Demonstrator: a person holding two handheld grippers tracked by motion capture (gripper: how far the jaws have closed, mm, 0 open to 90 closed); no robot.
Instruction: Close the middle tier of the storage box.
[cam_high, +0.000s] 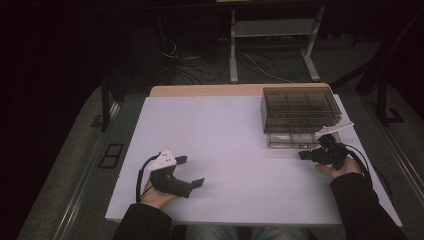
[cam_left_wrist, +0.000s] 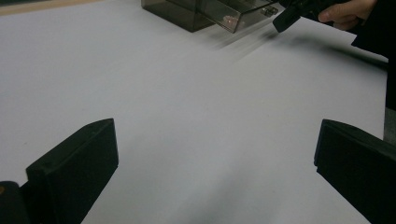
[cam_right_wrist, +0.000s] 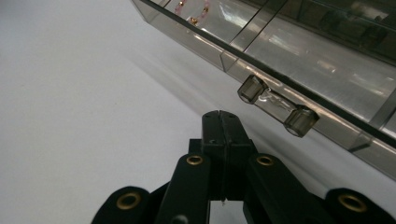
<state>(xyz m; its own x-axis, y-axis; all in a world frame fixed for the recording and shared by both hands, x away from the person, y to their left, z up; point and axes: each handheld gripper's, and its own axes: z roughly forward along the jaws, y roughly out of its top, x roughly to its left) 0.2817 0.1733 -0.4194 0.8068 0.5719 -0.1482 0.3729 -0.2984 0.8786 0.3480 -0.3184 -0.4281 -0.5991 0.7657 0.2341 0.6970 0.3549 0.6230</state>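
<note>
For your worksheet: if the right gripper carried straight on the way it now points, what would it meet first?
Most likely the clear handle on the front of the pulled-out drawer. The right gripper, jaws shut, points at the drawer front just beside it; depth is hard to judge.

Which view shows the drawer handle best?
Right gripper view: the drawer handle is close and sharp, just beyond the shut right gripper. High view shows the drawer small; left gripper view shows it far off, its handle indistinct.
</note>
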